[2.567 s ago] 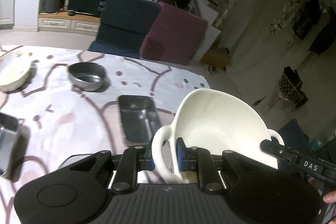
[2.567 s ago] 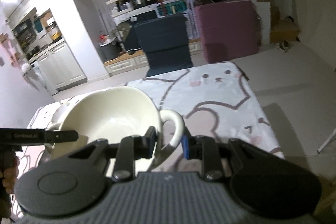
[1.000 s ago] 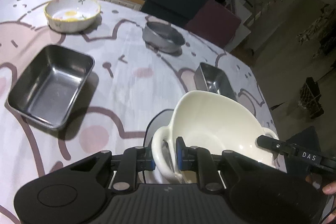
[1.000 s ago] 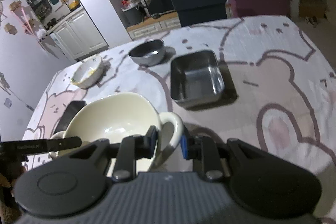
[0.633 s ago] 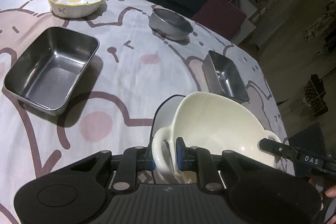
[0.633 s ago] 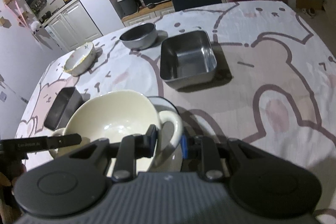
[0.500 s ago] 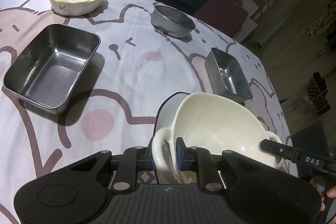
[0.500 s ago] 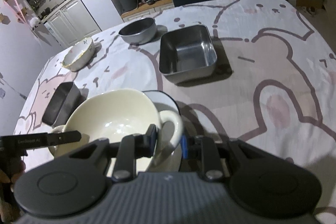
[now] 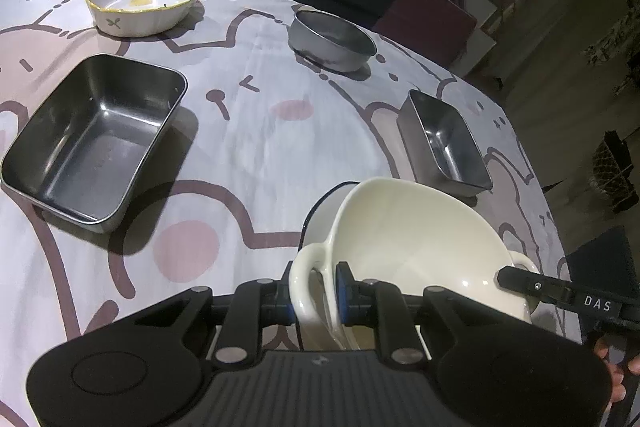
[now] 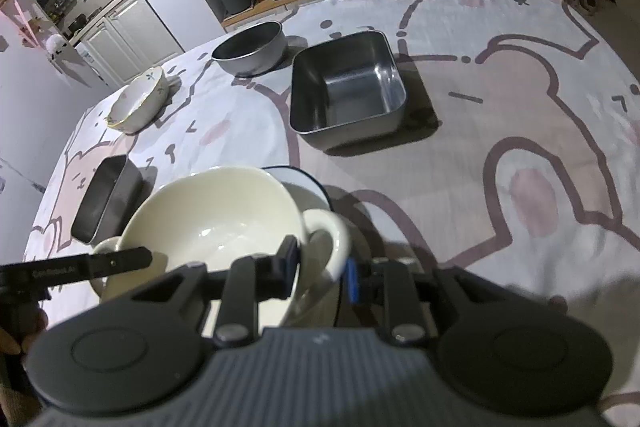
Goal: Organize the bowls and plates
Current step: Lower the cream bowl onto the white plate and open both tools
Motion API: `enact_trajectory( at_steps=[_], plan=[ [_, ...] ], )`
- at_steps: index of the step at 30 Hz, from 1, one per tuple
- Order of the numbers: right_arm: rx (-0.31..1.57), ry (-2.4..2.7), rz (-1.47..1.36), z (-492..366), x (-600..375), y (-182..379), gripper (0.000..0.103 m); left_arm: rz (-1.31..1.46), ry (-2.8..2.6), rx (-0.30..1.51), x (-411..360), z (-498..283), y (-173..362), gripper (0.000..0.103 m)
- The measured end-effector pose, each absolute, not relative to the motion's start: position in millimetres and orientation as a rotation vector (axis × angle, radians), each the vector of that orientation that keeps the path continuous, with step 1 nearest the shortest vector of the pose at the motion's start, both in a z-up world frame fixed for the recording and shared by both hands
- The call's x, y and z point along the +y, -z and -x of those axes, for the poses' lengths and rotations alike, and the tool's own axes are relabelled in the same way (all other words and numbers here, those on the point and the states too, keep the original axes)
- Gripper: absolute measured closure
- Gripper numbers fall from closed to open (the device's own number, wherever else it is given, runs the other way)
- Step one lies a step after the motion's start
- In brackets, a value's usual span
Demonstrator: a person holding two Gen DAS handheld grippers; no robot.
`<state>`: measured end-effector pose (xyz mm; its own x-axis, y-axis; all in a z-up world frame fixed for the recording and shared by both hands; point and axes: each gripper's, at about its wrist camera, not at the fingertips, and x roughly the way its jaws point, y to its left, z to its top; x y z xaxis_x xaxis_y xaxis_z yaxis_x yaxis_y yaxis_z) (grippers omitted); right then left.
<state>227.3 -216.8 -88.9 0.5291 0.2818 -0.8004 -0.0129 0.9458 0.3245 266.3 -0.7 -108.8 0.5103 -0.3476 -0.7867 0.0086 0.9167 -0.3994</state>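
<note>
Where the cream bowl (image 9: 420,235) is: slung between my two grippers by its loop handles, low over the blue-rimmed plate (image 9: 324,199) at the near edge of the table. Whether its foot touches the plate, I cannot tell.
Left gripper (image 9: 314,293): narrow, pads pinching the bowl's left handle.
Right gripper (image 10: 320,269): likewise narrow, its jaws on either side of the opposite handle, which they appear to grip.
Step in hand: by my reading, setting the bowl down onto the plate to make a stack. The bowl tilts a little away from the left camera, so it is not yet settled.
Next move: level the bowl, bring both hands down together until it rests centred on the plate, then open each gripper enough to clear the handle loops and draw back without dragging the bowl off centre.
Left to sort: a large steel tray (image 9: 92,139), a small steel tray (image 9: 444,143), a round metal bowl (image 9: 330,39) and a flowered bowl (image 9: 142,1), all standing apart on the bear-print cloth (image 9: 260,131).
</note>
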Motion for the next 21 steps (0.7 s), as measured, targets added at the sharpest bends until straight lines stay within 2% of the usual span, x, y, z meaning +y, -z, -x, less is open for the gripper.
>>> enact_trajectory(
  at_steps=[21],
  plan=[
    [1.018,-0.174,-0.305,-233.9,-215.2,96.6,0.074,0.343,0.213,1.034,-3.8,-270.7,117.0,0.082]
  ],
)
